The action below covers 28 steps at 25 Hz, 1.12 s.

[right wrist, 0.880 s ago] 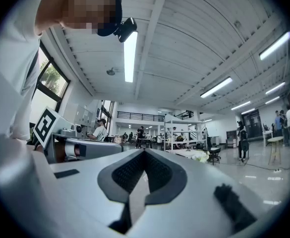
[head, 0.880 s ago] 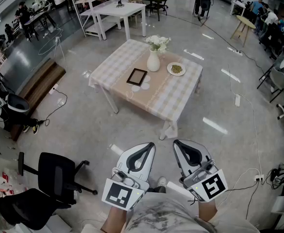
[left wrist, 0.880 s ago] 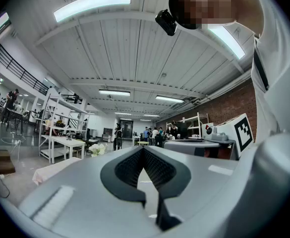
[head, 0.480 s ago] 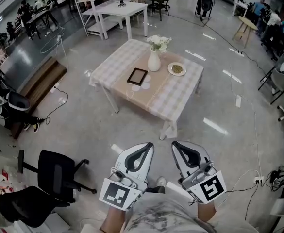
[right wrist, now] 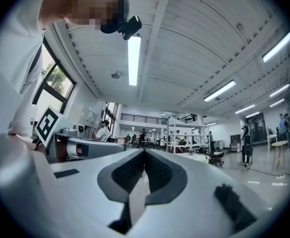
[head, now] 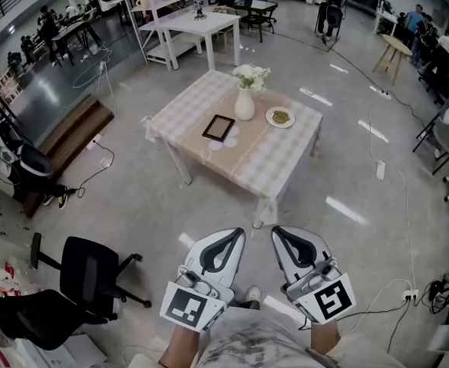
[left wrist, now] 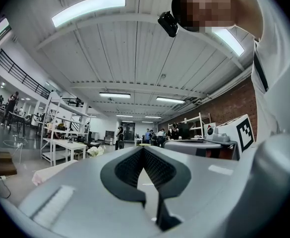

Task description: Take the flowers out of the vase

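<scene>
- The left gripper [head: 237,232] is shut: in the left gripper view [left wrist: 143,150] its two dark pads meet at the tip with nothing between them.
- The right gripper [head: 278,230] is the same, with its jaws pressed together and empty in its own view [right wrist: 145,151].
- Both grippers are held level, side by side and close in front of the person's body. They sit where they did a second ago, and neither has opened or reached out.
- What has changed is small. The head view has shifted a little, so the far shelving and benches show slightly differently, but the table [head: 184,107] looks no nearer than before.
- The flowers [head: 251,74] stand upright in the white vase [head: 245,106] toward the far side of the checked tablecloth, well apart from both grippers. A wide stretch of bare floor lies between them.
- Just beside the vase are a small plate [head: 280,116] on one side and a dark framed tablet [head: 219,126] on the other. Neither has been touched.
- A black office chair [head: 86,271] stands off to the person's left, clear of the straight line to the table.
- As I read it, the task has not really begun. The person must first walk up to the table and open a gripper, and then the stems can be pinched above the vase's neck.
- The vase is tall and narrow, so it will probably need steadying with the other gripper while the flowers are lifted out, or it may tip.
</scene>
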Each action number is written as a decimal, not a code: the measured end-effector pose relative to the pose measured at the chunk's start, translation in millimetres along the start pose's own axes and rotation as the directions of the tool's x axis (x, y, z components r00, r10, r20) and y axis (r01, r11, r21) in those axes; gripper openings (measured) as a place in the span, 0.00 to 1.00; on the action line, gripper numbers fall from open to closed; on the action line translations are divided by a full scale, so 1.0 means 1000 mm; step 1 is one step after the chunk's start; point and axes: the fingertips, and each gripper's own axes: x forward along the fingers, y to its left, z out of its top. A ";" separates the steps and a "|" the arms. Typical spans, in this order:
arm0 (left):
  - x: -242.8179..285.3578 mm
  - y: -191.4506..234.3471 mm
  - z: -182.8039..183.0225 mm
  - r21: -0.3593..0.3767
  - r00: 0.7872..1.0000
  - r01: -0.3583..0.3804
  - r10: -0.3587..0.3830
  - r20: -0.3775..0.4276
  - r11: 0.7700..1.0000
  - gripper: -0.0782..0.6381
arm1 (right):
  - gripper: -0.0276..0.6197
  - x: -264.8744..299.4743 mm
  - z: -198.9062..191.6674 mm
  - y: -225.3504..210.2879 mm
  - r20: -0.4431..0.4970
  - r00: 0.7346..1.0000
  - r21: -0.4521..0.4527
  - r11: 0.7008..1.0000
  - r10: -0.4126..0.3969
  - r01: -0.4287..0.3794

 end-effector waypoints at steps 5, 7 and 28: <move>0.004 0.003 0.009 0.014 0.999 -0.031 0.030 0.016 0.999 0.12 | 0.07 0.001 0.000 -0.006 -0.013 1.000 0.001 1.000 0.024 -0.024; 0.007 0.008 0.011 0.013 0.999 -0.041 0.040 0.023 0.999 0.12 | 0.07 0.005 0.000 -0.010 -0.016 0.999 0.000 0.999 0.033 -0.033; 0.075 0.115 -0.011 -0.023 1.000 0.006 -0.006 -0.015 1.000 0.12 | 0.07 0.118 -0.030 -0.066 -0.056 0.998 -0.012 1.000 -0.016 0.015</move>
